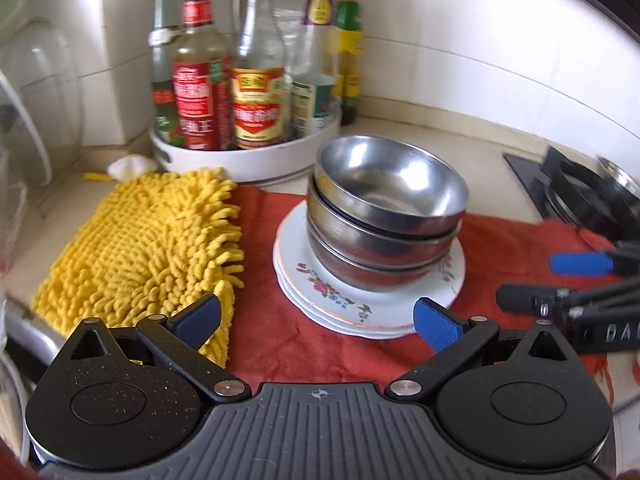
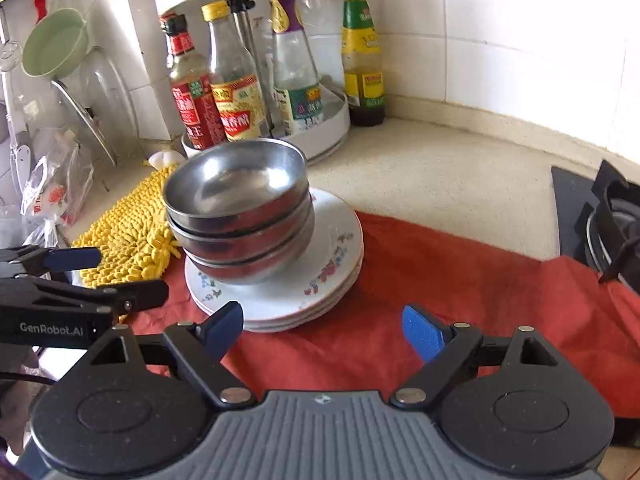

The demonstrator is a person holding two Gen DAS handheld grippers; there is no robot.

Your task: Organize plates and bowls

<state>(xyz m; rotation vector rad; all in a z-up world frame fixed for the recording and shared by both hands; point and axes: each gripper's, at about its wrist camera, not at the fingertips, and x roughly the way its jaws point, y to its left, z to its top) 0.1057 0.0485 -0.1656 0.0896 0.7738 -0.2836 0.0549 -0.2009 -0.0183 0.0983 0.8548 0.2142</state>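
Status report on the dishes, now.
Left gripper open, empty. Right gripper open, empty. Steel bowls nested, tilted, on plate stack on red cloth. Yellow mitt beside plates; nothing blocking.

black hand-held gripper [image 1: 318, 322], blue pads [image 1: 438, 326]

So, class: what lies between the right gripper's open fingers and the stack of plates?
Only bare red cloth separates the right gripper from the plates, seen in the right wrist view.

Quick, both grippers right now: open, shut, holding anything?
Left gripper: open, empty, short of the plate stack.
Right gripper: open, empty, nothing between its fingers.
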